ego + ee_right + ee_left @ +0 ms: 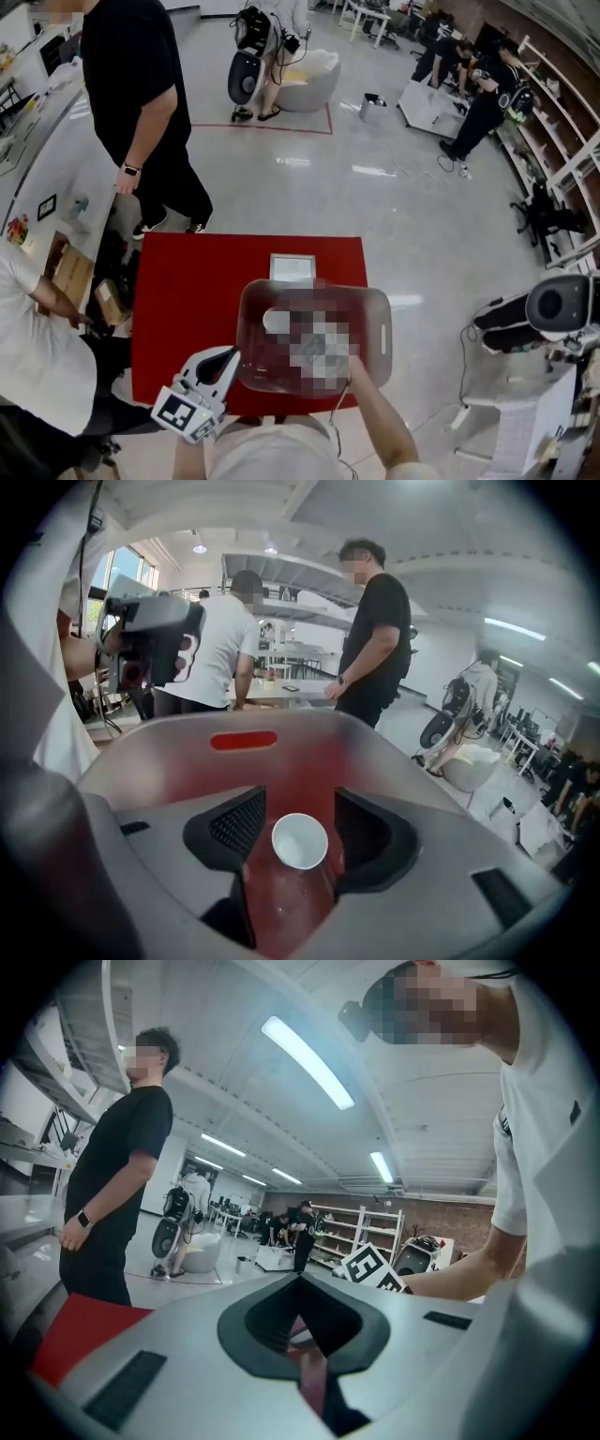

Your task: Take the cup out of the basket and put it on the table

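A white cup (pixel 300 841) lies on its side in the clear plastic basket (pixel 281 761), its mouth turned toward the right gripper view. My right gripper (pixel 300 834) is down inside the basket, open, with a jaw on each side of the cup and a small gap to both pads. In the head view the basket (pixel 380 328) stands on the red table (pixel 187 300), the cup (pixel 277 321) shows pale through its wall, and a blur patch covers my right gripper. My left gripper (pixel 228 356) hovers beside the basket's left corner, shut and empty, jaws (pixel 300 1283) meeting at the tip.
A white card (pixel 292 268) lies on the table just beyond the basket. A person in black (pixel 141 94) stands by the far left corner, another in white (pixel 28 328) bends at the left edge beside cardboard boxes (pixel 70 274). Equipment stands at the right (pixel 558 305).
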A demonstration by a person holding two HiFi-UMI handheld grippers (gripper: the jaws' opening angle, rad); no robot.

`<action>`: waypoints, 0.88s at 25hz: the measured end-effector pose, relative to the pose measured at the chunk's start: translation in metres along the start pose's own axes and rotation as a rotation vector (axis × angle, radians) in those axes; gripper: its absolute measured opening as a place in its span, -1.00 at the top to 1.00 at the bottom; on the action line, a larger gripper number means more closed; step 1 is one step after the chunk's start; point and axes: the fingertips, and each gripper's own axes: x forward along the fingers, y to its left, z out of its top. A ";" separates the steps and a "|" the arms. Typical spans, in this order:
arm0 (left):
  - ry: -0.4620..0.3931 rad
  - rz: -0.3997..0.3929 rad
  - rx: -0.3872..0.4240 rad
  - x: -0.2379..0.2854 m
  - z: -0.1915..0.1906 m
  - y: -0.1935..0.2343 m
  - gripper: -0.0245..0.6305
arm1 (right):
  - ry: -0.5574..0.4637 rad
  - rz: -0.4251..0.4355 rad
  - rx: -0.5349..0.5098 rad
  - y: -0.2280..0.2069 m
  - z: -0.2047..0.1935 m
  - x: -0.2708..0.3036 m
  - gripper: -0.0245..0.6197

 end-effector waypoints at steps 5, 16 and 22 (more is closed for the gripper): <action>0.005 0.024 -0.014 -0.005 -0.002 0.011 0.91 | 0.113 0.080 -0.022 0.004 -0.026 0.032 -0.02; 0.008 0.053 -0.029 -0.006 -0.007 0.020 0.91 | 0.265 0.120 -0.061 0.003 -0.073 0.075 -0.24; 0.021 0.074 -0.041 -0.013 -0.011 0.028 0.91 | 0.290 0.142 -0.061 0.003 -0.081 0.089 -0.28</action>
